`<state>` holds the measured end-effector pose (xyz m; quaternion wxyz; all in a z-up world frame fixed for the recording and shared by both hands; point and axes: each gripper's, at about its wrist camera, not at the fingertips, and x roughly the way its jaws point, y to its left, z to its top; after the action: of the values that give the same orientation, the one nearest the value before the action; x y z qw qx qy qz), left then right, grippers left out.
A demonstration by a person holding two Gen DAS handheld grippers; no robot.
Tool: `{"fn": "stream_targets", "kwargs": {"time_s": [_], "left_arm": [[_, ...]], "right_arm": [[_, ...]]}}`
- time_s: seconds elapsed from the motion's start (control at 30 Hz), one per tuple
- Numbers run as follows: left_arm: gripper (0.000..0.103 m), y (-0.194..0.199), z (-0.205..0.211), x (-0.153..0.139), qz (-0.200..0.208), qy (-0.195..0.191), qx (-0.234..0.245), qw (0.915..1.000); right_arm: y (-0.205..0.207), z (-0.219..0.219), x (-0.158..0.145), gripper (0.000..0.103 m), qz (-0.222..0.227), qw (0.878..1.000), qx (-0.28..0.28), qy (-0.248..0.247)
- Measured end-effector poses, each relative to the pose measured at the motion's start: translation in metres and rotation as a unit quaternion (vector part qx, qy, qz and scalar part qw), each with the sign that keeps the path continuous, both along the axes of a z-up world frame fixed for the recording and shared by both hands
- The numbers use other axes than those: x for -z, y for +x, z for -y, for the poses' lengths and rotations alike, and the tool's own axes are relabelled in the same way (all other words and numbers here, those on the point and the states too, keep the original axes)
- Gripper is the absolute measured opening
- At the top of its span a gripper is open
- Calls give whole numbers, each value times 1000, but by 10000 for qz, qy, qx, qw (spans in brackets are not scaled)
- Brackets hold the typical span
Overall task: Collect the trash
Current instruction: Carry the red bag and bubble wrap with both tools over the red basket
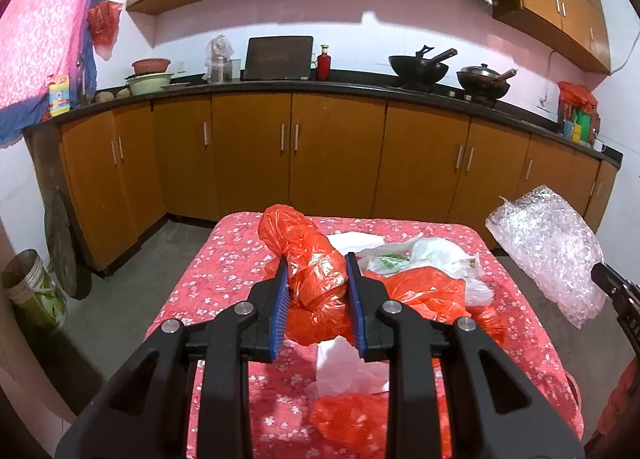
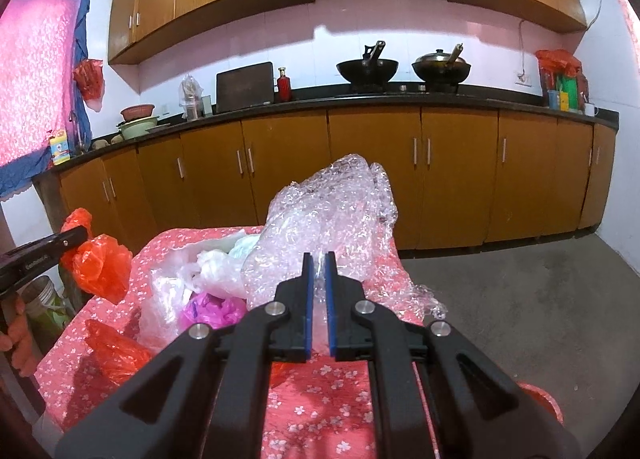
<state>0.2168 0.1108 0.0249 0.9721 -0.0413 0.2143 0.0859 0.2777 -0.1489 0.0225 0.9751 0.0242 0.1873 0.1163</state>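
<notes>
My left gripper [image 1: 316, 263] is shut on a crumpled orange plastic bag [image 1: 312, 259], lifted over the red flowered tablecloth [image 1: 224, 275]. In the right wrist view the same orange bag [image 2: 100, 263] hangs from the left gripper's finger [image 2: 68, 239] at the left edge. My right gripper [image 2: 319, 259] is shut on a sheet of clear bubble wrap [image 2: 332, 211], held up above the table; that bubble wrap [image 1: 548, 247] also shows at the right of the left wrist view. More bags lie on the table: white ones [image 1: 424, 255], another orange one [image 1: 424, 291] and a pink one [image 2: 212, 309].
Brown kitchen cabinets [image 1: 280, 155] run along the wall behind the table, with woks [image 1: 420, 67] on the dark counter. A bucket [image 1: 32, 287] stands on the grey floor [image 2: 520, 299] at the left. A white tissue [image 1: 344, 367] and an orange wrapper [image 1: 352, 419] lie near the table's front.
</notes>
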Motion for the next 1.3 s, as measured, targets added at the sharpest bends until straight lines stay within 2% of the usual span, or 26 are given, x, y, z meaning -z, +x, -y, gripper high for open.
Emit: {"fn": "stream_targets", "kwargs": {"time_s": [0.3,0.7,1.0,1.3], "left_arm": [[26,0,36,-7,21,171,299,9994],[26,7,98,0,-130,307,801,9962],[26,18,146,4,-219,378,1191,9919],[26,22,208,16,-350,424,1691,9841]], "right_arm": [[-16,25,-6,7,55,9998,205,23],[-28,74,-1,7,10,9979,642,71],[-36,115,10,7,-38,9947,1016,125],[-43,169,29,7,-190,9881,1513,223]]}}
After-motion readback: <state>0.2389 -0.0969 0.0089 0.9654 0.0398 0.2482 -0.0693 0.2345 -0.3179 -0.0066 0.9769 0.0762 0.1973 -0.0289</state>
